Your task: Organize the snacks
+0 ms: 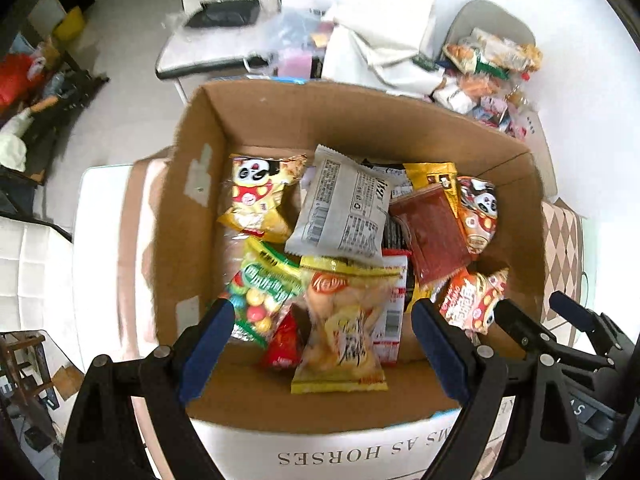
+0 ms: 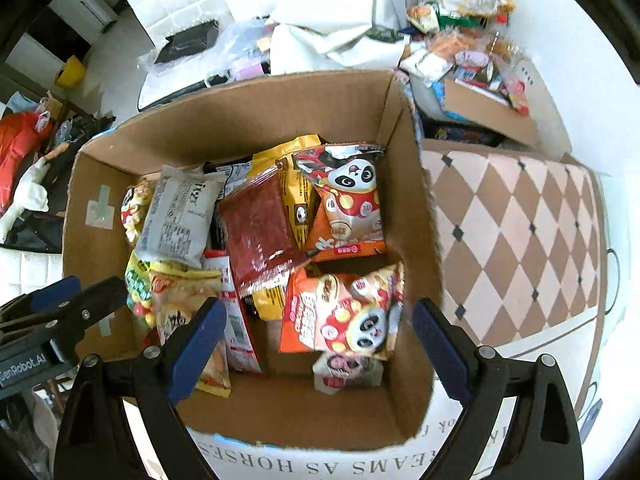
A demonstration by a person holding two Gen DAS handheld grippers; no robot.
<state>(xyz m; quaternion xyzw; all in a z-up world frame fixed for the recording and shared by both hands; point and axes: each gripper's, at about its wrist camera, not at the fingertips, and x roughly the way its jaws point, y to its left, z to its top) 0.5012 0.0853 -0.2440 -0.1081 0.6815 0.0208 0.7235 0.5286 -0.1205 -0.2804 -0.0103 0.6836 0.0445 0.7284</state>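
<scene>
An open cardboard box (image 1: 264,128) (image 2: 248,120) holds several snack packets. In the left wrist view my left gripper (image 1: 322,344) is open above its near side, over a yellow chip packet (image 1: 340,336), beside a green candy bag (image 1: 260,292). A white packet (image 1: 344,208), a red jerky pack (image 1: 432,232) and a yellow panda packet (image 1: 260,196) lie further in. My right gripper (image 2: 316,344) is open and empty above an orange panda packet (image 2: 344,316); another panda packet (image 2: 348,208) lies behind. The right gripper shows at the right of the left wrist view (image 1: 536,320).
A second pile of snacks (image 1: 488,72) (image 2: 464,40) lies in a box beyond the far right corner. A checkered box flap (image 2: 516,232) lies right of the box. A white bag (image 1: 380,48) and a dark tray (image 1: 228,12) sit behind.
</scene>
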